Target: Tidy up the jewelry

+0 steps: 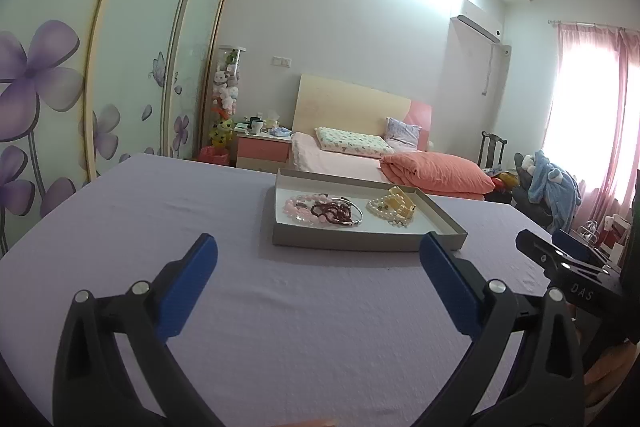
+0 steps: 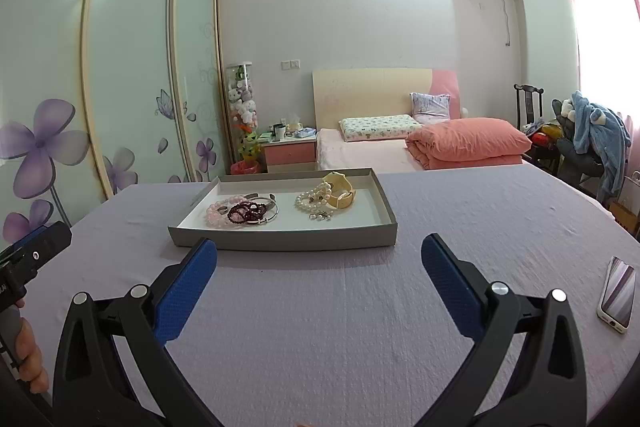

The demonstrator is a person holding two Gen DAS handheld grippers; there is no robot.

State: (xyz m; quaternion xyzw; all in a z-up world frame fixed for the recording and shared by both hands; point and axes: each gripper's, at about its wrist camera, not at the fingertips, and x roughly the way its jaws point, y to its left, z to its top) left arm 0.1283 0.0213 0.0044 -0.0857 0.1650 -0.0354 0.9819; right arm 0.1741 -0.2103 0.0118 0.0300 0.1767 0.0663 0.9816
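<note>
A shallow grey tray (image 1: 360, 241) (image 2: 280, 238) sits on the lilac tablecloth ahead of both grippers. Its left half holds a pink bead bracelet (image 1: 298, 207) (image 2: 219, 214), a dark red bead bracelet (image 1: 330, 213) (image 2: 240, 213) and a silver bangle (image 1: 356, 215) (image 2: 269, 213). The right half holds a pearl string (image 1: 382, 209) (image 2: 310, 201) and a pale yellow bracelet (image 1: 402, 201) (image 2: 340, 191). My left gripper (image 1: 318, 247) is open, short of the tray's near wall. My right gripper (image 2: 319, 249) is open too, just in front of the tray. Nothing lies between either pair of fingers.
A phone (image 2: 618, 293) lies on the cloth at the right. A hand (image 2: 28, 359) holds the left tool at the left edge; the right tool (image 1: 560, 263) shows at the far right. A bed (image 2: 420, 143), nightstand (image 2: 286, 151) and wardrobe doors (image 2: 132, 67) stand beyond the table.
</note>
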